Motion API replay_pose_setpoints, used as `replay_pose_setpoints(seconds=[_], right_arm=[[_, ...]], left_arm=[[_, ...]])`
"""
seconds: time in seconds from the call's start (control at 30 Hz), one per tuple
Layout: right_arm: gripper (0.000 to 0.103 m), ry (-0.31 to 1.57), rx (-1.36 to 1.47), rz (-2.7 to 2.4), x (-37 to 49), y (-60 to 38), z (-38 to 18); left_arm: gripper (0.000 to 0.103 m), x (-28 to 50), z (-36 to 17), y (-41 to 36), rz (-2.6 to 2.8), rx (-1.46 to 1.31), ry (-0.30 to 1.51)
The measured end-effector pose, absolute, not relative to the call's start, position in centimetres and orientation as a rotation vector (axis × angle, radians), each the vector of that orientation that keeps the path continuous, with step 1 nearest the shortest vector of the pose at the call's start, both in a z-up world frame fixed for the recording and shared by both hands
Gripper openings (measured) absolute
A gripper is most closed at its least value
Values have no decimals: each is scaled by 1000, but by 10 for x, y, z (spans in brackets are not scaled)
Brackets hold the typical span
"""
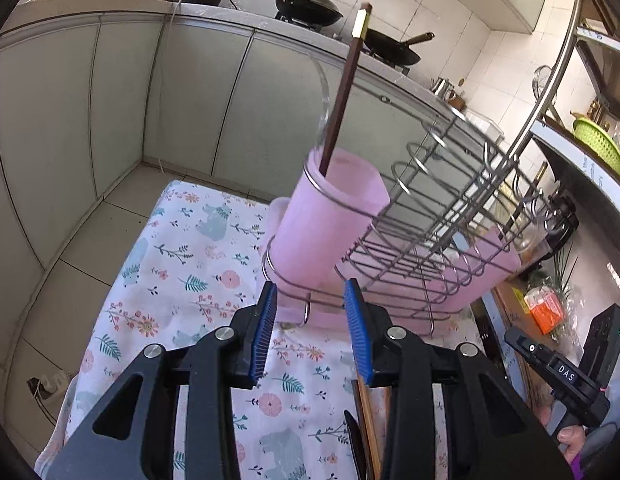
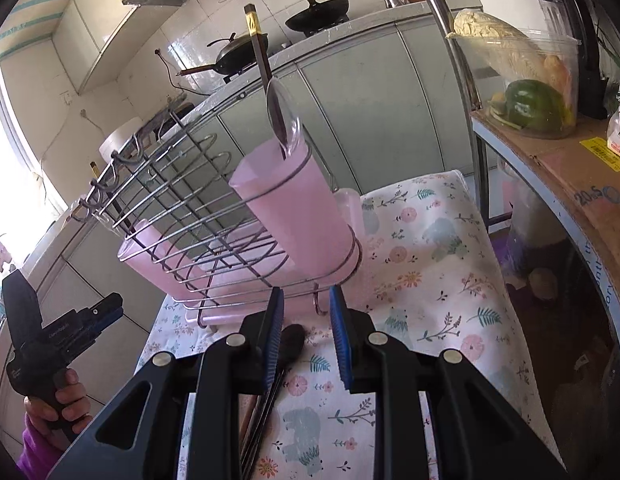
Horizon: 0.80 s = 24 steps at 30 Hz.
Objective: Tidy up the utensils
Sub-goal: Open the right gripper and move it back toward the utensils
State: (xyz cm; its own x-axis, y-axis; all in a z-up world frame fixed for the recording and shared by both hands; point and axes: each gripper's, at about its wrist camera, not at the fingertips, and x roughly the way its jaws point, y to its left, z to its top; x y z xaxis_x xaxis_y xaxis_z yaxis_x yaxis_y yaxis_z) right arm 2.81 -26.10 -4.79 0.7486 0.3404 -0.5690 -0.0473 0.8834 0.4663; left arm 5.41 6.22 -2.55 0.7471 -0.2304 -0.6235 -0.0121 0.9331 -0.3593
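Observation:
A wire rack (image 1: 429,216) (image 2: 182,208) stands on a floral cloth (image 1: 182,264) (image 2: 429,264). Its near pink cup (image 1: 325,232) (image 2: 298,216) holds a brown chopstick (image 1: 345,92) (image 2: 258,48) and a clear plastic spoon (image 2: 284,116). A second pink cup (image 2: 150,256) sits at the rack's far end. Loose chopsticks (image 1: 367,420) (image 2: 258,420) and a dark spoon (image 2: 292,338) lie on the cloth under the grippers. My left gripper (image 1: 310,292) is open just short of the near cup's base. My right gripper (image 2: 306,296) is open too, above the loose utensils, with nothing between its pads.
Two black woks (image 1: 310,6) (image 2: 317,12) sit on the far counter above grey cabinets. A shelf with a cardboard box (image 2: 581,168) and a tub of vegetables (image 2: 525,92) flanks the table, behind a metal pole (image 2: 457,80). A green basket (image 1: 601,144) rests higher up.

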Motion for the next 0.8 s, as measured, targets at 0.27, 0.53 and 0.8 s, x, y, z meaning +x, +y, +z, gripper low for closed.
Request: replay_pose_setpoints(seconds=[0.27, 0.53, 0.8], right_arm=[[23, 792, 443, 255, 28, -246, -71], [23, 884, 435, 304, 33, -230, -90], [23, 951, 435, 346, 38, -218, -105]], left_arm=[[35, 53, -53, 29, -162, -280, 837], [35, 59, -74, 9, -193, -251, 927], [35, 77, -84, -16, -228, -193, 978]])
